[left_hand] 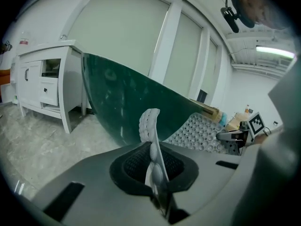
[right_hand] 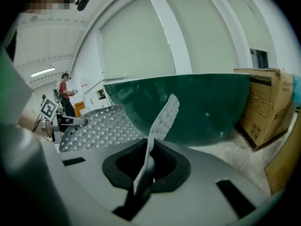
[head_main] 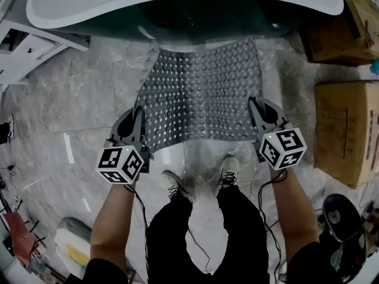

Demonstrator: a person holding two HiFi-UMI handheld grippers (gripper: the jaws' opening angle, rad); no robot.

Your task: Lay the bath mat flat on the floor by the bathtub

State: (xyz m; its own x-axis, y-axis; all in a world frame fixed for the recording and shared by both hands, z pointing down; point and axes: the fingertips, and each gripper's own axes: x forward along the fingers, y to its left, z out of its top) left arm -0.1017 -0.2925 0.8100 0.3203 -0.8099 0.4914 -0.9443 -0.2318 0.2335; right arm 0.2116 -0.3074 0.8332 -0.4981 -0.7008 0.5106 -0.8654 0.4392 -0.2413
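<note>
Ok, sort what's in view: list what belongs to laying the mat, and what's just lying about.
Job: mat, gripped at its near edge by left gripper and right gripper; bathtub; floor.
Lying about: cardboard boxes; white cabinet.

Head view chops off my bathtub (head_main: 177,5) up top and the cardboard boxes (head_main: 343,132) on the right, print there's unreadable. The bath mat (head_main: 201,93) near corners vanish under my left gripper (head_main: 140,120) and right gripper (head_main: 256,108). That person (right_hand: 63,86) way back in the right gripper view? Tiny blur.
</note>
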